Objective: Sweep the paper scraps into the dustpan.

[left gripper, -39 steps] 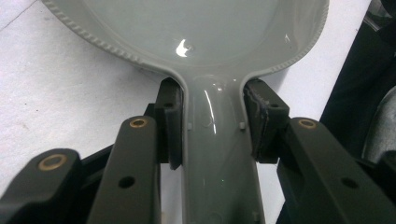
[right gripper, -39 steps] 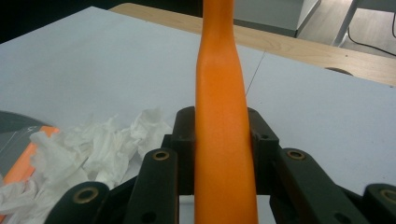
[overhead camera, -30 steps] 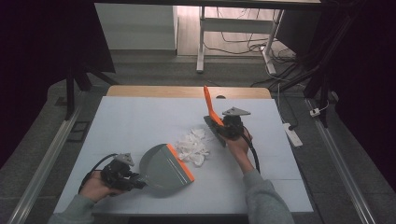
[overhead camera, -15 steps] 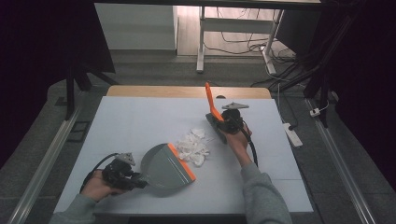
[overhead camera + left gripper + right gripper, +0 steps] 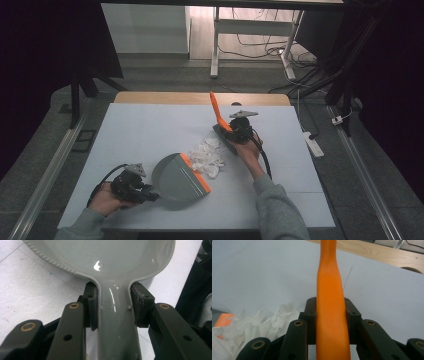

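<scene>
A grey dustpan with an orange lip lies on the white table at the front left. My left gripper is shut on its handle, and the pads press both sides where the handle meets the pan. A brush with an orange handle stands tilted right of centre, its dark head on the table. My right gripper is shut on that handle. A pile of crumpled white paper lies between the brush head and the dustpan's lip, and it lies low at the left in the right gripper view.
The table's far edge is a bare wooden strip. A white power strip lies on the floor to the right. Metal rails run along both sides of the table, and a desk frame with cables stands beyond it.
The right hand and brush have shifted slightly to the left, towards the paper pile. The left hand and dustpan have stayed still.
</scene>
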A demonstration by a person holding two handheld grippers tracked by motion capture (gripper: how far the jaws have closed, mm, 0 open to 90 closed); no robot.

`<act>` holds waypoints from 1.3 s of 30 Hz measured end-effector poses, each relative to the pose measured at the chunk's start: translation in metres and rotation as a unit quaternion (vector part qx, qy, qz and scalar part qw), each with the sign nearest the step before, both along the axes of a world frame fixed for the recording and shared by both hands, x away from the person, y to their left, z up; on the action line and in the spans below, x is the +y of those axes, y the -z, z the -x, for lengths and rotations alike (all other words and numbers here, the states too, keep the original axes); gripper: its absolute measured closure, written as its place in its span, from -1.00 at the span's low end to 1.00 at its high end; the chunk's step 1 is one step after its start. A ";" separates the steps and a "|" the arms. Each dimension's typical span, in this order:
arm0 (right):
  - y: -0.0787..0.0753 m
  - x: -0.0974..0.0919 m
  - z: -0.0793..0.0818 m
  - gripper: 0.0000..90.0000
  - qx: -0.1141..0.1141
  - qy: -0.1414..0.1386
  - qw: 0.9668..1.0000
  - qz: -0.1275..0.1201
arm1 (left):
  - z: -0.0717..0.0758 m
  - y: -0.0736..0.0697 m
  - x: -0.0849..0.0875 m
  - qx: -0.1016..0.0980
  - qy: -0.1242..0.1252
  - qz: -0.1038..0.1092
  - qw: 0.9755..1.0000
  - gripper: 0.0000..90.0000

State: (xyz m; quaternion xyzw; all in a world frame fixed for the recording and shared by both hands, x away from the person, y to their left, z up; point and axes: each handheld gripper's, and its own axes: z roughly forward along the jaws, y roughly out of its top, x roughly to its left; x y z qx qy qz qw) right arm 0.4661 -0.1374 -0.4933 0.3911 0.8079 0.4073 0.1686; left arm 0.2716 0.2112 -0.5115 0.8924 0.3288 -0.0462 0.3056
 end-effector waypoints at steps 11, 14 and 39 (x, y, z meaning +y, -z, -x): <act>0.000 0.018 0.015 0.56 0.000 -0.033 0.999 0.000 | 0.000 0.000 -0.001 -0.002 -0.005 0.001 1.000 0.36; 0.000 0.021 0.019 0.56 -0.001 -0.038 0.999 0.000 | 0.000 0.000 -0.002 -0.002 -0.006 0.001 1.000 0.36; 0.001 0.052 0.063 0.56 -0.003 -0.105 0.994 -0.012 | -0.001 0.001 -0.004 -0.003 -0.012 0.001 1.000 0.36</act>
